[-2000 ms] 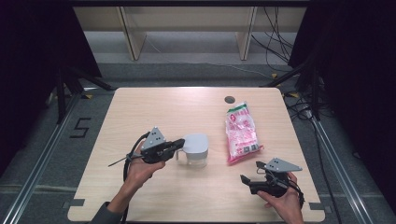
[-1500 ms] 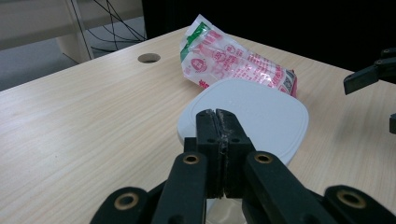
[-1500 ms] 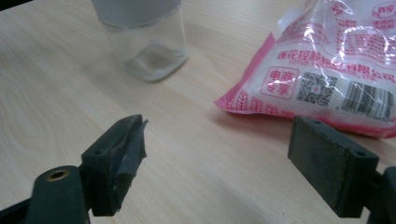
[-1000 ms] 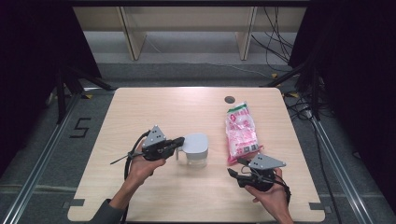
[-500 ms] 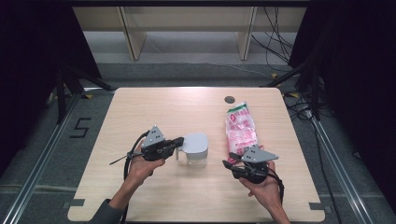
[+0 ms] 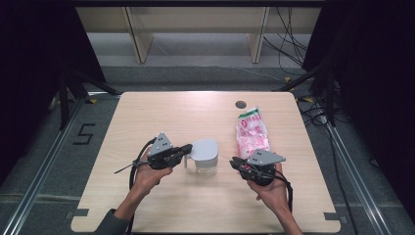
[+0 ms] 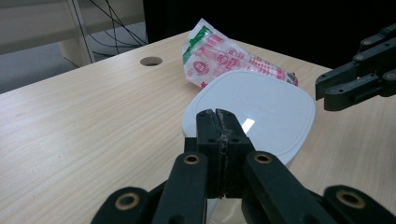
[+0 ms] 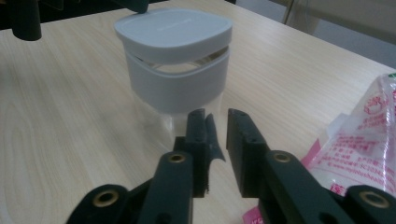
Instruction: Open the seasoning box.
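Forearms come in low from my side. My left tongs (image 6: 185, 148) lie level, pressed together at the handle side of the lidded jug (image 6: 204, 155) in the middle of the wooden worktop (image 6: 161, 117). My right tongs (image 6: 235, 162) have just been closing, a small gap left, nothing between. Jug: smooth grey rounded lid, clear body. Crinkled pink plastic bag (image 6: 252, 131) lies just right.

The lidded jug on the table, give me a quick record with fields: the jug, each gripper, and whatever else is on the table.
jug: clear lidded jug upright, mid-table, grey-white lid on
left gripper: left gripper shut at the jug's handle side; what it pinches can't be told
right gripper: right gripper beside the jug, jaws just closing, small gap, nothing between them
other item: pink-and-white packet lying flat, right of the jug
table: wooden table
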The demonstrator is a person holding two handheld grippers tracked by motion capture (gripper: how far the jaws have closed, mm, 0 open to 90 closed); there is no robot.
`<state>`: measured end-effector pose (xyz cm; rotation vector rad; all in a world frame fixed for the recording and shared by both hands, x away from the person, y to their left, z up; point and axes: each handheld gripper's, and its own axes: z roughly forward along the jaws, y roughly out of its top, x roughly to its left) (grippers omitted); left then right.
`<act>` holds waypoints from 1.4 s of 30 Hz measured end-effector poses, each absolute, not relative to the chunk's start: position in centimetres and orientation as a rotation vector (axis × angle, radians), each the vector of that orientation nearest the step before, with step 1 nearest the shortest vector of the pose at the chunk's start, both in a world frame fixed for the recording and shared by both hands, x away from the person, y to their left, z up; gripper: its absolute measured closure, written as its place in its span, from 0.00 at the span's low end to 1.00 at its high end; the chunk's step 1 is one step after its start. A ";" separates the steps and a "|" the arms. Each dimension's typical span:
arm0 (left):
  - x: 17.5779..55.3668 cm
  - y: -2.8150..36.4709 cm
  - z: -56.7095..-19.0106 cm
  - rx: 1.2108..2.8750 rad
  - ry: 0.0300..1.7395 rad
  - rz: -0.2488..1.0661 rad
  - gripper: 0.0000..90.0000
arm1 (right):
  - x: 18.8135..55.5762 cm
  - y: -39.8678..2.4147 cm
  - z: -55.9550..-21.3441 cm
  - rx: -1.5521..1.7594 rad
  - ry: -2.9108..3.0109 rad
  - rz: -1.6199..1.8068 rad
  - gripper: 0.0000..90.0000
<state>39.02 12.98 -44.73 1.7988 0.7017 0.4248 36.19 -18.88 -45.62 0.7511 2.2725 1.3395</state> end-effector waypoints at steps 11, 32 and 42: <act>38.9 13.0 -44.8 1.796 0.712 0.422 0.98 | 36.8 -17.9 -45.5 0.752 2.281 1.356 1.00; 38.9 13.2 -44.8 1.802 0.710 0.438 0.98 | 37.7 -16.1 -44.9 0.725 2.307 1.343 1.00; 38.9 13.3 -44.8 1.801 0.712 0.429 0.98 | 38.0 -15.3 -44.6 0.685 2.298 1.352 1.00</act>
